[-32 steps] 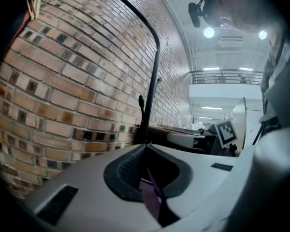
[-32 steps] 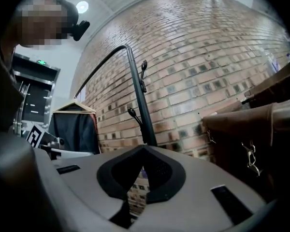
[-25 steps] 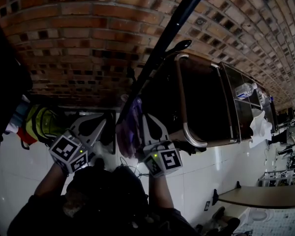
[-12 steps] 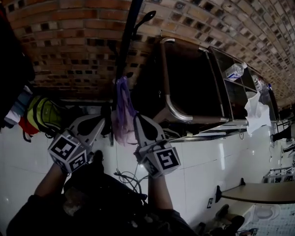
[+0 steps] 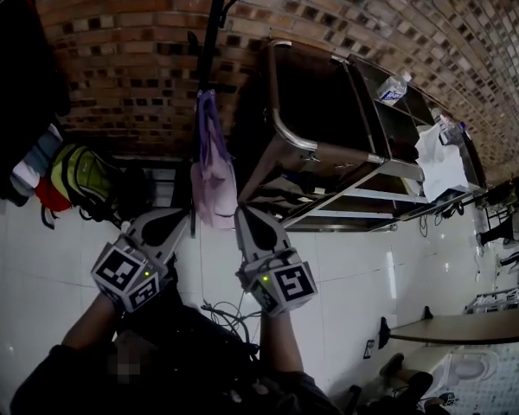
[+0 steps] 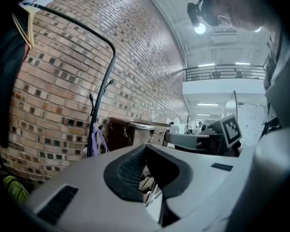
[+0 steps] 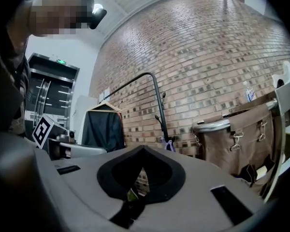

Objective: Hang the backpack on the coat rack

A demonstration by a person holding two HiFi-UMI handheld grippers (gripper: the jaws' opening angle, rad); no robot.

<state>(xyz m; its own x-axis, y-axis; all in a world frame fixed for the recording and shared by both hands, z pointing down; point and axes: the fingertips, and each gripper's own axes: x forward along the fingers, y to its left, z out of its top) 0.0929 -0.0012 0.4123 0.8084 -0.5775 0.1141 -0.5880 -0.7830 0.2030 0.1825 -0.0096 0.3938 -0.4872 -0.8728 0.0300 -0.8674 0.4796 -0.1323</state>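
Both closed, empty: left hand-held gripper, right hand-held gripper. Backpack, far left, looks soft; grab its top loop.

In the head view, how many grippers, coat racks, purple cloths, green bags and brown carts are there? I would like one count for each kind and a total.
grippers: 2, the left gripper and the right gripper
coat rack: 1
purple cloth: 1
green bag: 1
brown cart: 1
total: 6

No text, label, brand or number can be read anywhere here.
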